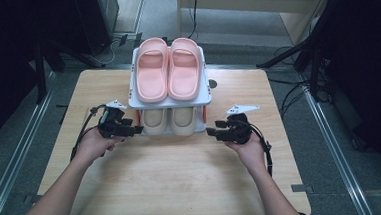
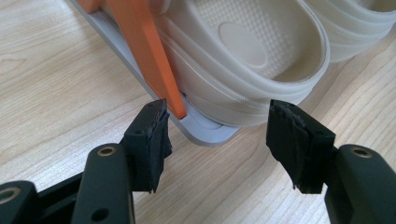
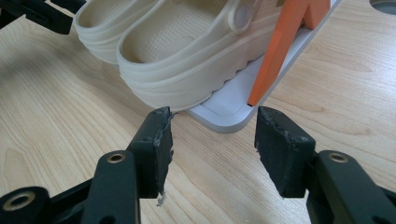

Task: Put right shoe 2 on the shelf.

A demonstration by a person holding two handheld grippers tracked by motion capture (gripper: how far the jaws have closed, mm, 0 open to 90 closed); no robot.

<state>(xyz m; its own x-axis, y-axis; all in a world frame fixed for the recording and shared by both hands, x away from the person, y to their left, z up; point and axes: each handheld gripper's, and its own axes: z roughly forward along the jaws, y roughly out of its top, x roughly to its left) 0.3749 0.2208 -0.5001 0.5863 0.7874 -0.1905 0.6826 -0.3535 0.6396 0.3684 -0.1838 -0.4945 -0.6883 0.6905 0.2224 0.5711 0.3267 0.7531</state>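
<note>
A small two-tier shoe rack (image 1: 208, 89) stands at the far middle of a pale wooden table (image 1: 172, 173). It has light grey shelves and orange uprights (image 2: 149, 51). The top shelf carries a pair of pink slippers (image 1: 167, 69), side by side, toes pointing away from the person. The bottom shelf holds a pair of cream clogs (image 1: 168, 121), heels facing the person; their rubber sides are ribbed and the insoles are dotted.

The left gripper (image 1: 135, 131) sits low at the rack's front left corner. In the left gripper view its jaws stand wide apart with nothing between them, lined up just short of the grey base corner (image 2: 210, 133) and the foot of an orange upright. The right gripper (image 1: 212, 132) mirrors it at the front right corner, jaws also wide and empty, with the rounded grey base corner (image 3: 229, 116) and the nearest clog's heel (image 3: 173, 88) just ahead.

The rack sits near the table's far edge. Bare wood lies open to either side of it and across the whole near half, where the person's forearms reach in. A round hole (image 1: 212, 83) in the tabletop shows just right of the rack.
</note>
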